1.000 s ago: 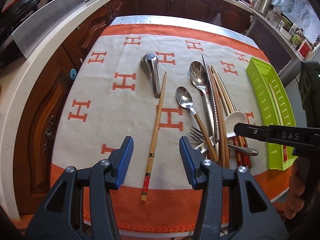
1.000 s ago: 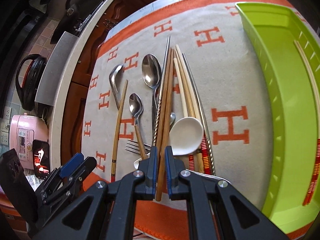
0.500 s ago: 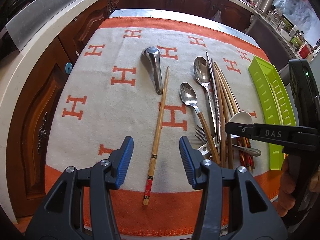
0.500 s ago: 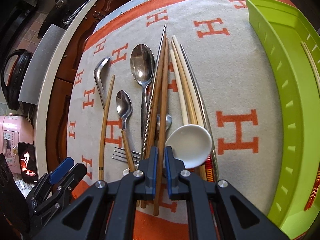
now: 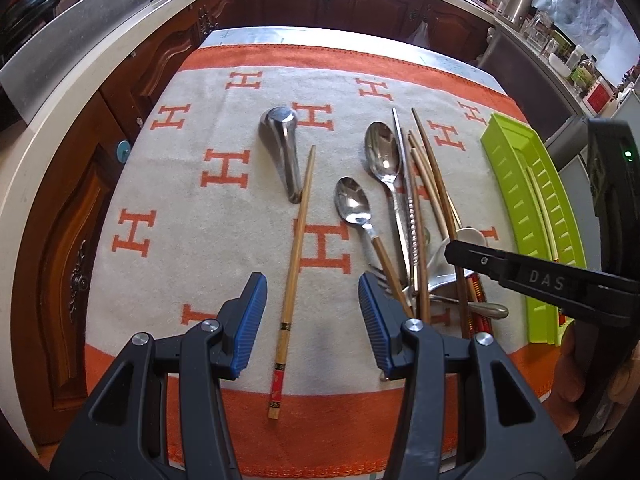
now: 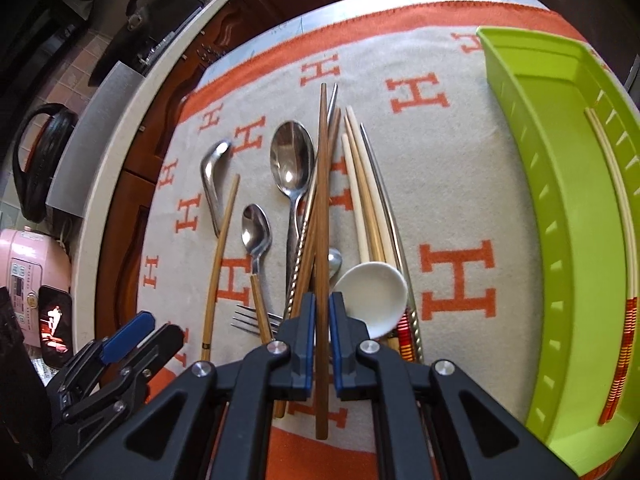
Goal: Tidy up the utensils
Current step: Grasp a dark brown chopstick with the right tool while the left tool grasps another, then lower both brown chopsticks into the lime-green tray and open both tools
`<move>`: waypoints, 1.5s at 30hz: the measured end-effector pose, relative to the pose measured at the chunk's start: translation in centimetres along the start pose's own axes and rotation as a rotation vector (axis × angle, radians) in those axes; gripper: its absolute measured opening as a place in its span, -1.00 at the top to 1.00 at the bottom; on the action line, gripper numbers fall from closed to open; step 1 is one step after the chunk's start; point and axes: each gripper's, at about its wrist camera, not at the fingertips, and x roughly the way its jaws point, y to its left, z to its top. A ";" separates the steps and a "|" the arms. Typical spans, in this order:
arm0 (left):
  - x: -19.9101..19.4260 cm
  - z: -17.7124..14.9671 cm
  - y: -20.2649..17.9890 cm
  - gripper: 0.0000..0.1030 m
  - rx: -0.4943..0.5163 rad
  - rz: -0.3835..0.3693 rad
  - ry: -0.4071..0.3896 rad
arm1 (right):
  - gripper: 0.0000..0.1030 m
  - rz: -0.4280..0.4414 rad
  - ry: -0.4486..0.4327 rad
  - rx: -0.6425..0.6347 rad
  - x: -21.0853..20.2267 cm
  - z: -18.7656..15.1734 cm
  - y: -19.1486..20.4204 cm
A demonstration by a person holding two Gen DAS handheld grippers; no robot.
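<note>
My right gripper (image 6: 322, 308) is shut on a dark brown chopstick (image 6: 322, 184), which slants above the utensil pile; the same gripper (image 5: 460, 252) shows from the side in the left wrist view. Lower left, my left gripper (image 5: 311, 284) hangs open over the cloth, and a light bamboo chopstick (image 5: 298, 232) lies untouched between its blue pads. In the right wrist view the left gripper (image 6: 132, 332) is also seen. The pile holds a large steel spoon (image 6: 292, 160), a small spoon (image 6: 256, 232), a fork (image 6: 250, 320), a white ceramic spoon (image 6: 370, 292) and pale chopsticks (image 6: 360, 184).
A lime green tray (image 6: 560, 208) at the right cloth edge holds a pale chopstick with a red end. A steel soup spoon (image 5: 280, 148) lies apart on the orange-and-white cloth (image 5: 180, 208). Dark cabinets and counters surround the table; a pink cooker (image 6: 24, 264) stands left.
The brown chopstick in my right gripper has tilted and now crosses over the other chopsticks. My left gripper stays open in about the same place.
</note>
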 end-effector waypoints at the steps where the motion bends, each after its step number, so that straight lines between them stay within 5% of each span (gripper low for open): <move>1: 0.0 0.2 -0.4 0.13 0.006 -0.008 -0.003 | 0.88 0.001 -0.012 -0.001 -0.5 0.0 -0.2; 11: 1.0 0.4 -5.4 0.14 0.119 -0.137 -0.036 | 0.87 0.024 -0.085 0.005 -4.1 -0.7 -2.8; 17: 3.0 -0.4 -7.6 0.39 0.153 -0.162 -0.002 | 0.87 0.050 -0.098 0.027 -5.4 -0.9 -5.0; 36: 6.4 0.8 -9.9 0.48 0.129 -0.122 0.068 | 0.87 0.109 -0.133 0.052 -7.3 -0.9 -8.0; 45: 8.2 2.4 -10.5 0.77 0.068 -0.114 0.118 | 0.87 0.111 -0.151 0.061 -7.8 -1.1 -8.9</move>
